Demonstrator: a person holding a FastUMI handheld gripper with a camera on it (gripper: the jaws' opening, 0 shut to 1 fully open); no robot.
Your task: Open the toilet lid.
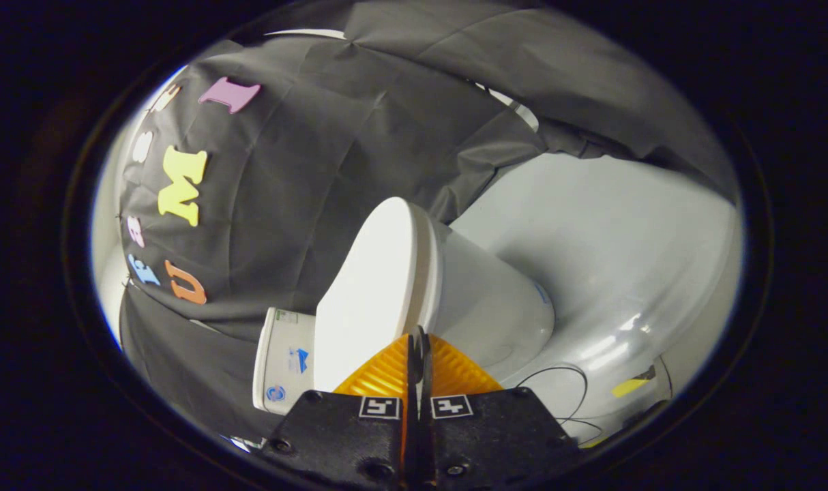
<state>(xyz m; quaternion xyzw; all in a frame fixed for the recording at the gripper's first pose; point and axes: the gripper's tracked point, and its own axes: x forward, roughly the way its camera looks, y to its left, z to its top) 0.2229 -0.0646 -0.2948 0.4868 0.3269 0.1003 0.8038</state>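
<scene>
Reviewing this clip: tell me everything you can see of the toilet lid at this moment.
The toilet lid is a smooth, glossy white oval, plastic by its look, lying closed on the white bowl, with the tank at its far end against the black cloth wall. The whole view is rolled, so the toilet appears tilted. The gripper sits with its fingers closed together right at the lid's near rim; whether they actually touch or pinch the rim cannot be told.

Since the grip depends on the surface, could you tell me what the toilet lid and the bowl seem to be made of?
Toilet lid: probably smooth white plastic, thin with an even satin sheen. Bowl: likely glazed ceramic, thick and glossy. The hand-held gripper has its fingers together just before the lid's edge.
</scene>
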